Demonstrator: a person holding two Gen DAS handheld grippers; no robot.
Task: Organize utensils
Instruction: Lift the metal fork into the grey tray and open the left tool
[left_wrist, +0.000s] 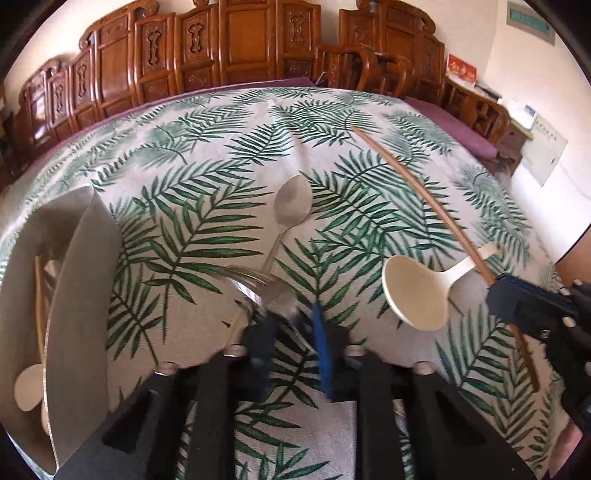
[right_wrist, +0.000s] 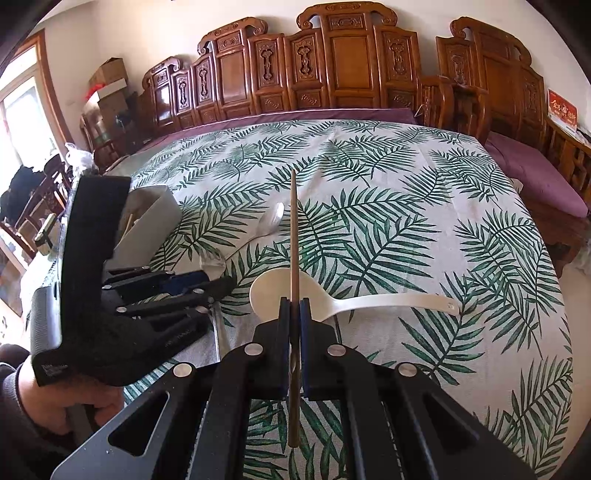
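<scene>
At the left edge of the bench (left_wrist: 221, 147) stood the grey organizer box (left_wrist: 79, 295), with a pale spoon (left_wrist: 27, 384) and a wooden stick already lying in it. Just to its right my left tongs (left_wrist: 291, 325) were low over the leaf-print cloth, their blue pads apart around a metal fork (left_wrist: 273, 291), which looked blurred, so I could not tell whether they had any real hold on it. A steel spoon (left_wrist: 293, 206) lay on the cloth beyond the fork, toward the middle of the bench. Further right lay the white plastic spoon (right_wrist: 280, 291), bowl toward the box, handle running toward the right edge. My right tongs (right_wrist: 294, 325) were clamped shut on a single brown chopstick (right_wrist: 293, 229), held above that white spoon and pointing at the far edge. The risk I judged: the chopstick was pinched near one end, with most of its length ahead of the pads, so it could pivot or slip out as I carried it to the box. The two tongs were also close together, and a swing leftward could knock the left one or the fork. The left wrist view alone showed inside the box and the chopstick's short tail behind the right tongs; the right wrist view alone showed those pads tight on the stick and the white spoon's whole handle.
</scene>
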